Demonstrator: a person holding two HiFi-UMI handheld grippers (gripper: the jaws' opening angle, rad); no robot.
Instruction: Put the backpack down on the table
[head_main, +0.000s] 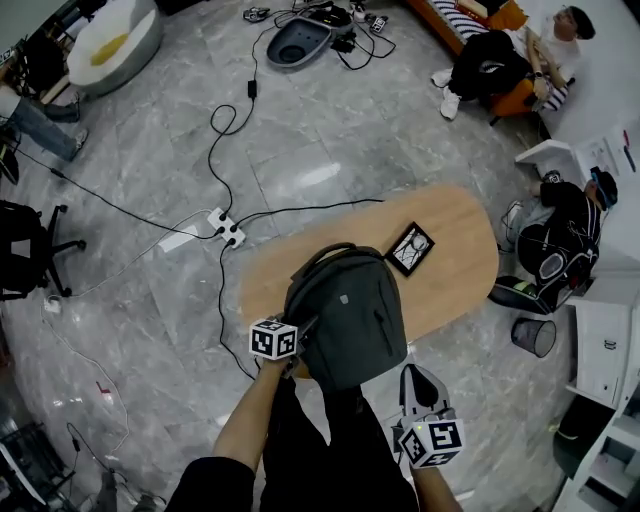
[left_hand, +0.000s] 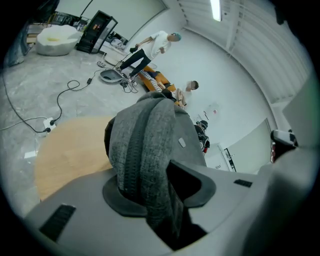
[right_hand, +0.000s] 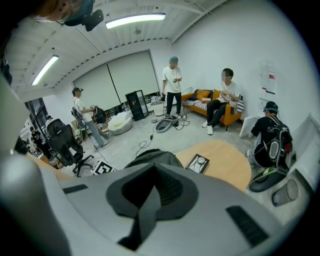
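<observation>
The wooden table (head_main: 460, 250) stretches ahead of both grippers. On its near end sits the grey backpack (head_main: 350, 320), its long axis running away from the person and its carry handle (head_main: 325, 255) at the far end. The bag lies just ahead and to the inner side of the left gripper (head_main: 298, 342), which is the nearer hand. That gripper's jaws pinch a thick fold of the bag's grey fabric with a zip line, and the fold fills the gap between them. How firm that pinch is I cannot judge.

The right gripper (head_main: 420, 385) hangs just beside the bag's near corner, apart from it, with its jaws pressed together on nothing. Beyond the bag, further ahead of both grippers, a small black frame (head_main: 409, 248) lies flat on the wood.

The bag covers the table's near edge, so it probably rests fully on top, though its base is hidden.
</observation>
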